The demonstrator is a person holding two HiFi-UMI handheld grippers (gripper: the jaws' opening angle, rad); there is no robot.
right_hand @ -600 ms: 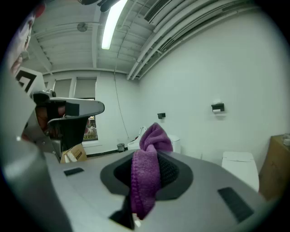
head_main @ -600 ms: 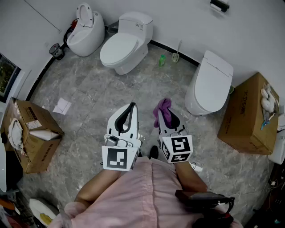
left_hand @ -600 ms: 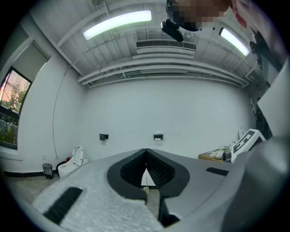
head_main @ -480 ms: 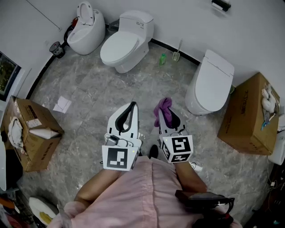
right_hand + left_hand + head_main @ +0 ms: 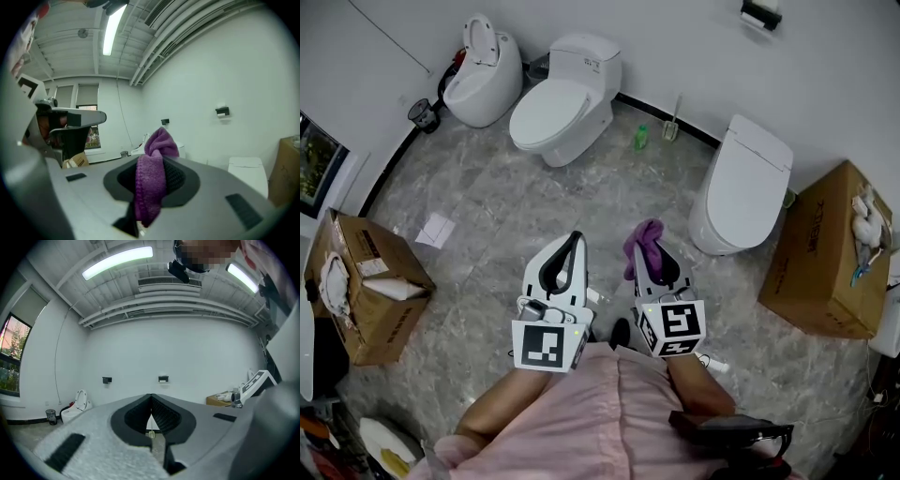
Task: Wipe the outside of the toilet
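We start at the right gripper (image 5: 157,158). Its jaws are clamped on a purple cloth (image 5: 151,187), which bunches above the tips and hangs below them, so the pads behind it are hidden from us. From the head view, that cloth (image 5: 641,240) covers the tip of the right gripper (image 5: 649,251).

Over to the left gripper (image 5: 151,397): jaws closed tip to tip with nothing between them, and just a sliver of floor showing through the gap lower down. In the head view the left gripper (image 5: 575,238) sits beside the right one. Both are held over the grey floor (image 5: 497,202) and touch no toilet.

The hands are hidden behind the marker cubes (image 5: 546,345); only a forearm (image 5: 502,398) shows.

The nearest toilet (image 5: 741,183), lid down, stands right of the cloth, near but apart. A second toilet (image 5: 558,111) sits by the far wall, and a smaller toilet (image 5: 483,67) is in the corner with its lid up. Between the first two we make out a green bottle (image 5: 641,137) and a brush (image 5: 672,124), too small to detail. White things on the cardboard box (image 5: 827,251) are hard to identify.
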